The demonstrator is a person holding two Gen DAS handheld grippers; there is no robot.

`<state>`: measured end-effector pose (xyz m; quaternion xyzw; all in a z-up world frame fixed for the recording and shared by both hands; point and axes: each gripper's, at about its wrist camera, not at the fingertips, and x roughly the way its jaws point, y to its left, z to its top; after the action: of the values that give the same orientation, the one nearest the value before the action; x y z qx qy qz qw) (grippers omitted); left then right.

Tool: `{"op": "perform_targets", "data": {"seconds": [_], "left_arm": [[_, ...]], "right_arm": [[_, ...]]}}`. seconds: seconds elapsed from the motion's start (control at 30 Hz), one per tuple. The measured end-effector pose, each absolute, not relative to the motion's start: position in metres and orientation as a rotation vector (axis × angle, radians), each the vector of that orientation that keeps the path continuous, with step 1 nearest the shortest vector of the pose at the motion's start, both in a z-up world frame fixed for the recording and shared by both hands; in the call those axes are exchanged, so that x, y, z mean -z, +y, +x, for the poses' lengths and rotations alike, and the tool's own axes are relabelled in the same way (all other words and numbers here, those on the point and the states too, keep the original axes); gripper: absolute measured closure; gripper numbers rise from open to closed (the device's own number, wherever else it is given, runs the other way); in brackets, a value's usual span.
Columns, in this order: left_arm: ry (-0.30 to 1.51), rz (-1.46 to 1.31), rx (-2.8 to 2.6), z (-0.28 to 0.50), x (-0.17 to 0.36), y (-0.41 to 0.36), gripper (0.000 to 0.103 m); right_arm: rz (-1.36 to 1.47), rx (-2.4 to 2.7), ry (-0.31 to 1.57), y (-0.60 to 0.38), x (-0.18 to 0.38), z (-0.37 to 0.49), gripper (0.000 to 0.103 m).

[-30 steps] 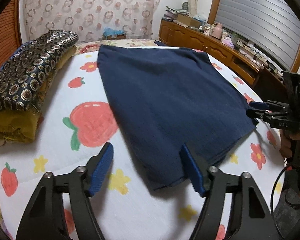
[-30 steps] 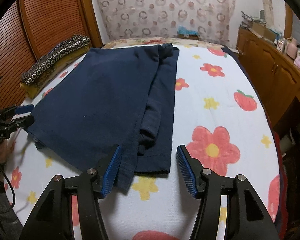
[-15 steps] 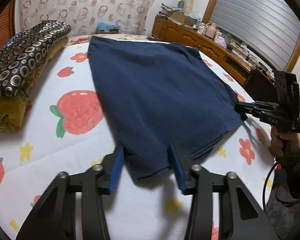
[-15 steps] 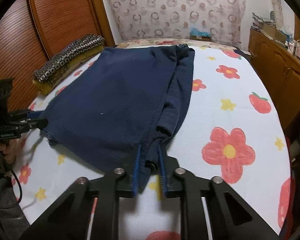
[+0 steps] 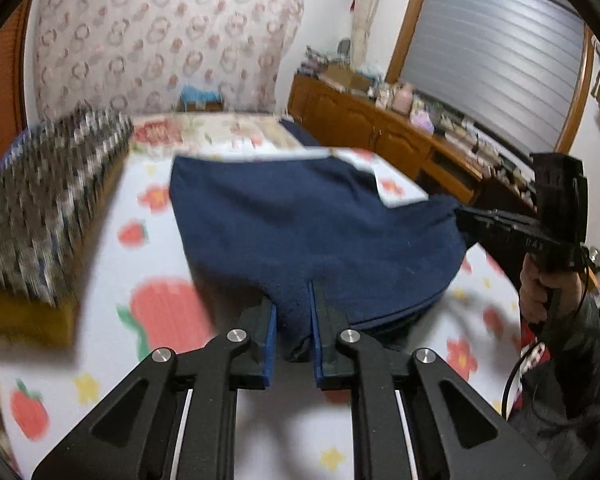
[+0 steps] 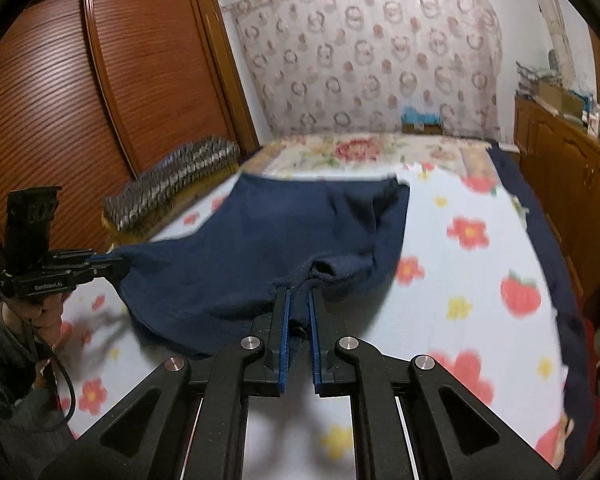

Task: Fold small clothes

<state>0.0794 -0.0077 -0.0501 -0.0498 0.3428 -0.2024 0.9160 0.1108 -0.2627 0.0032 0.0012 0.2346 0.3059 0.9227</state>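
Jaws of the left gripper (image 5: pixel 293 322) and the right gripper (image 6: pixel 298 318) each pinch a near corner of the navy garment (image 5: pixel 300 224). Its near edge hangs lifted off the flowered bed (image 6: pixel 480 280), while its far end lies toward the bed's head.

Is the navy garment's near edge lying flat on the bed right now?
No, both the left gripper and right gripper hold the navy garment lifted.

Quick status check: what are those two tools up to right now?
Left tool and right tool each shut on navy garment. Near edge lifted off bed. Nothing blocking.
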Motion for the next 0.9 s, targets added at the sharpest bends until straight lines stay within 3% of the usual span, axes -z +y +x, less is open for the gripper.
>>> {"op": "perform_targets", "data": {"seconds": [0.33,0.9], "left_arm": [[0.644,-0.143,0.325,0.182,0.023,0.007,0.088],[0.765,-0.121,0.245,0.263,0.051,0.008,0.088]], "right_arm": [[-0.047,-0.592,0.44,-0.246,-0.037,0.189,0.095],[-0.06,-0.599,0.552,-0.217,-0.027,0.309,0.094]]}}
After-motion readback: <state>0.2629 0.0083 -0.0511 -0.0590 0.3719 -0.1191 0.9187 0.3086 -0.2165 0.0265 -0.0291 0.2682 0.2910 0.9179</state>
